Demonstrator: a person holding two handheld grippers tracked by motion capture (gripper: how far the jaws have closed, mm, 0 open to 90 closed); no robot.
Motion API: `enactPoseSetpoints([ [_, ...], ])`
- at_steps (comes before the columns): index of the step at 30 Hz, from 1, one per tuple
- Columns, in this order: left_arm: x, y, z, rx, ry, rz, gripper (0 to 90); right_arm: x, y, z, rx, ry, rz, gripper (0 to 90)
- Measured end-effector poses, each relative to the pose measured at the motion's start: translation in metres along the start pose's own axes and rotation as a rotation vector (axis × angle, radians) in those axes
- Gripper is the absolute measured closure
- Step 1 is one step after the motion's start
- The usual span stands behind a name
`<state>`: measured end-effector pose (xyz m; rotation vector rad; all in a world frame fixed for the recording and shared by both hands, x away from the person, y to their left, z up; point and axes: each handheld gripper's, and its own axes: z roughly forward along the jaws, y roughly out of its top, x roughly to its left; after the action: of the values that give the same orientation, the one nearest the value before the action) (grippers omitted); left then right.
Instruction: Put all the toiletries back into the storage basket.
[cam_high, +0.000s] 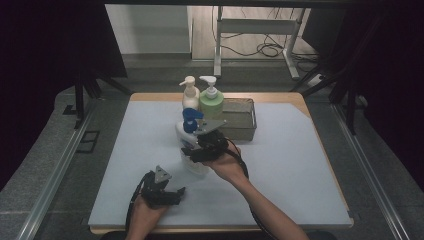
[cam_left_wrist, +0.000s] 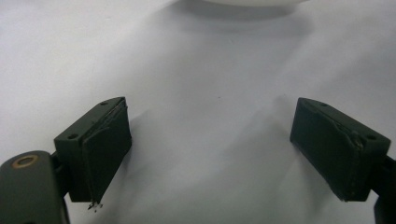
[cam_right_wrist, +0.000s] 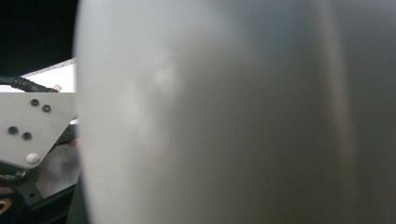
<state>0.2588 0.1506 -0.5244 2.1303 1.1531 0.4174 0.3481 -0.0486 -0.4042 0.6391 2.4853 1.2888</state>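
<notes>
Jaws of the right gripper (cam_high: 192, 150) clamp, it seems, the white bottle (cam_high: 196, 162) at frame centre; left gripper (cam_high: 172, 192), jaws apart, hovers lower left over the table (cam_high: 300, 165); keep the bottle upright.

Right gripper (cam_high: 192, 150) jaws hidden behind blurred bottle (cam_right_wrist: 210, 116)

Cream pump bottle (cam_high: 189, 93) and green pump bottle (cam_high: 211, 99) just beside each other at far tabletop (cam_high: 300, 165) edge, grey basket (cam_high: 239, 119) beside green one, white stand (cam_high: 255, 37) and cables (cam_high: 267, 48) on floor (cam_high: 160, 70) beyond.
</notes>
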Motion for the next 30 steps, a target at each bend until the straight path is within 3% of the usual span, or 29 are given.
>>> enactPoseSetpoints([
  [30,0.000,0.000,0.000,0.000,0.002,0.002,12.1,-0.037,-0.011,-0.049,-0.024,-0.093,0.048,37.6],
])
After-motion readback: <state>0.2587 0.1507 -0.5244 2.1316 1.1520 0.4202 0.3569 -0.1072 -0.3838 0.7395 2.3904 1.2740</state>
